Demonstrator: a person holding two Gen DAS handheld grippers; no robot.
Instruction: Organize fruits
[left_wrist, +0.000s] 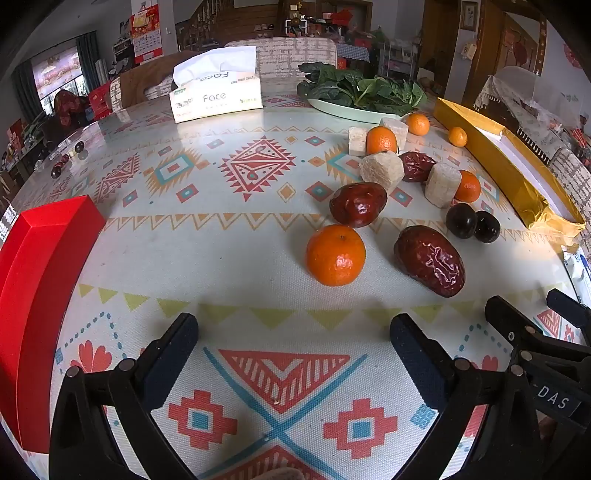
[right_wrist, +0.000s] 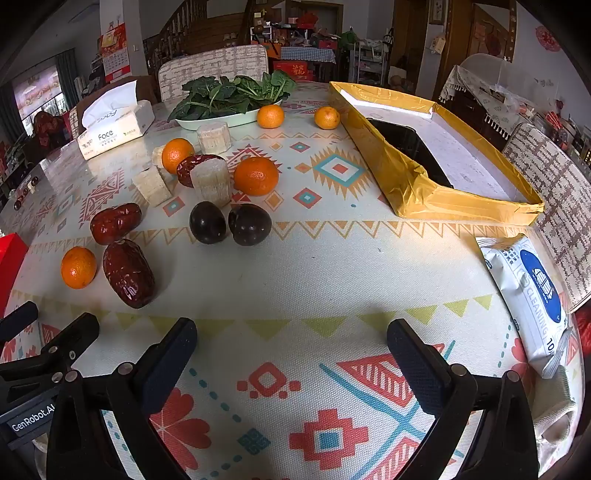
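Both grippers hover low over the patterned tablecloth, side by side, and neither has anything in it: the left gripper stands with its jaws wide apart over bare cloth, and the right gripper the same. The fruit is scattered ahead of both. Nearest of all is a mandarin, sitting just ahead of the left gripper and a touch to its right, with a big wrinkled red date beside it. From the right wrist view that same date lies well off to the left, so I'd call the left hand the nearer one here. The date's long axis runs diagonally, away and to the left in the left view, so jaws would want to close across its narrow middle. Two dark plums sit touching, straight ahead of the right gripper but farther out. The gold-lined box lies to the right, the red box at far left.
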